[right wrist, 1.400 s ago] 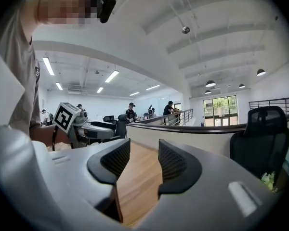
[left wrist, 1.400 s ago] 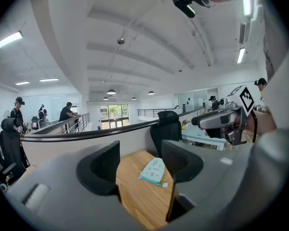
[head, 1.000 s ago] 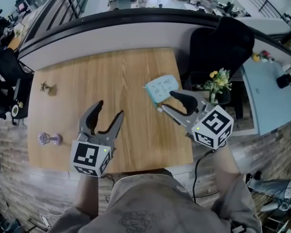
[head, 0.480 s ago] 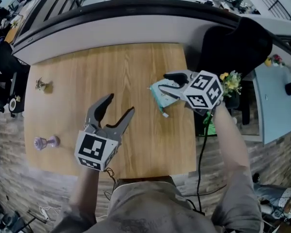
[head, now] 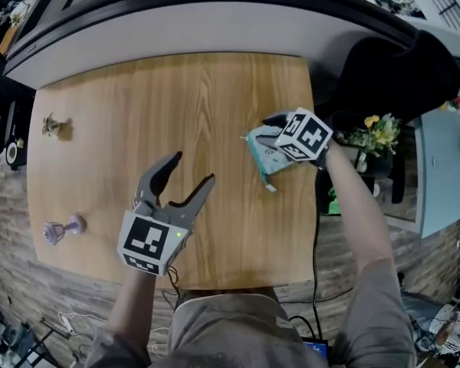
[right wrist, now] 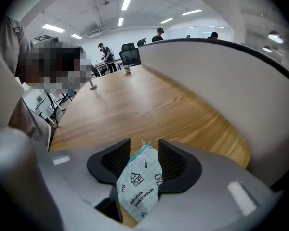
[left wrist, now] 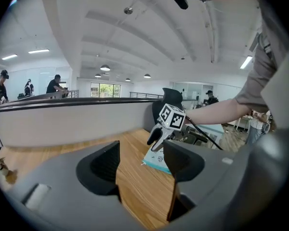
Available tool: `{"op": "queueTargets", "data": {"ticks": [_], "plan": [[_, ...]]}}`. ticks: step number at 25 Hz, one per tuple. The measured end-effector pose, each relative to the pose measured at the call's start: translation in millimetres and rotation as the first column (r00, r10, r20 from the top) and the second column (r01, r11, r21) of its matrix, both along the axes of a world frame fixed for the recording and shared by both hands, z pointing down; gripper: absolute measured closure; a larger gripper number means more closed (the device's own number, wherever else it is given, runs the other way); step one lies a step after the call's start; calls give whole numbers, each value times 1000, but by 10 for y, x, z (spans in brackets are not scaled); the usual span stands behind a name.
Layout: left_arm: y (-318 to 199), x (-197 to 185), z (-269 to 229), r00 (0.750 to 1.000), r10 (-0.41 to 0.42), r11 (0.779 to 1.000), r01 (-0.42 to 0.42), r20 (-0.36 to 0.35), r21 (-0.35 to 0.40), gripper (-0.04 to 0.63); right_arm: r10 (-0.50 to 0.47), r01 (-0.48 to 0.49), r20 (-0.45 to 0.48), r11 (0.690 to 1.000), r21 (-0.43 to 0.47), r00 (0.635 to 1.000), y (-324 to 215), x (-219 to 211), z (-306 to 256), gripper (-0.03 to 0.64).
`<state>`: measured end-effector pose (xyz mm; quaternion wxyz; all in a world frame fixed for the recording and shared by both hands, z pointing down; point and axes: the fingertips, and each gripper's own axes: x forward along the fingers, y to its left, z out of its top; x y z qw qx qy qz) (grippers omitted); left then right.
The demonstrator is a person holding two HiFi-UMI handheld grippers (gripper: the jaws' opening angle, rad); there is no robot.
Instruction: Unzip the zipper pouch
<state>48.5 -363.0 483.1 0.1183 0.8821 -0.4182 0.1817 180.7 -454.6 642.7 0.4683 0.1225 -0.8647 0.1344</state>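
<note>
Pouch [head: 265, 156] flat near right edge of surface [head: 176, 98]; right gripper [right wrist: 143, 146] straddles it.
Right jaws apart, with soft, pale, printed fabric between the ribbed black pads and no visible pinch. Left gripper [head: 190, 170] jaws have just been opening: wide, empty, well apart from pouch. Risks: thin limp cloth may bunch or slide on the smooth wood if clamped unevenly; teal zip edge [right wrist: 137, 154] caught in the grip would probably jam the slider; pouch lies close to the drop-off.

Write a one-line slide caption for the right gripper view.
Right gripper straddling the patterned zipper pouch on the wooden table, jaws apart.
</note>
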Motion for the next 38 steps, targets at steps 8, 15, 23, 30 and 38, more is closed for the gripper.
{"op": "queueTargets", "data": {"ticks": [8,15,23,30,38], "plan": [[55,-116,343,1000,-19,997,19,-6,-71,313,-74,73,-132,997,-11,989,-150,-77,624,440],[193,-134,511,999,-34,990,30,-31,-135,313,-134,129,-217,991,-34,967,-138,6,883,440],[358,-65,619,999,-24,986,19,-24,-166,313,-128,123,-192,992,-38,973,-79,4,912,514],[447,-85,542,999,-34,988,29,-25,-150,313,2,-15,-141,996,-87,990,201,6,834,589],[630,-236,257,1000,-27,995,25,-17,-100,316,140,-160,133,974,159,981,595,-171,-87,589]]}}
